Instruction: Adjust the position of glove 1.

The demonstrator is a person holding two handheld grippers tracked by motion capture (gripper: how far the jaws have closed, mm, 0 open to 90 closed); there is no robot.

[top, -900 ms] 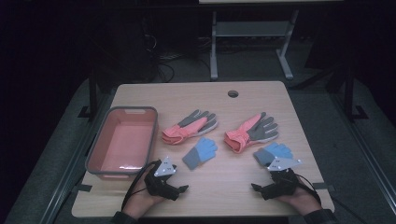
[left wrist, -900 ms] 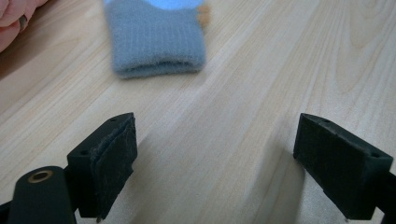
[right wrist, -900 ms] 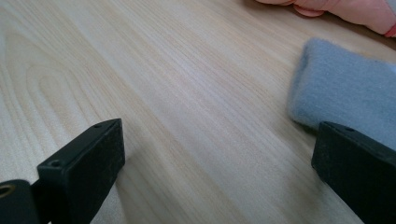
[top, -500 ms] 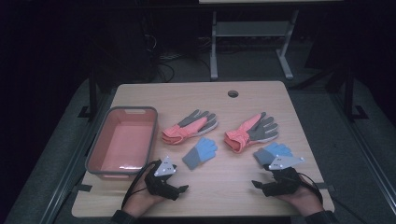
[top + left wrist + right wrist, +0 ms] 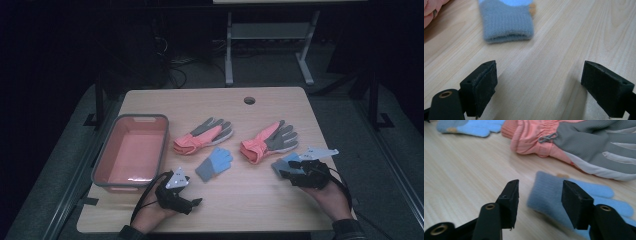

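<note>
High view: against the earlier frames, the right gripper point(image 5: 292, 167) has advanced from the near right edge onto the right blue glove point(image 5: 285, 164); the left gripper point(image 5: 192, 202) is unmoved at the near edge. A pick-up looks imminent. The pink tray point(image 5: 102, 167) sits far left, with two pink-and-grey gloves point(image 5: 202, 136) between. Left gripper view: jaws wide, empty, the other blue glove point(image 5: 507, 25) just beyond. Right gripper view: jaws half open, straddling the glove's cuff point(image 5: 546, 192), not yet pressing.
</note>
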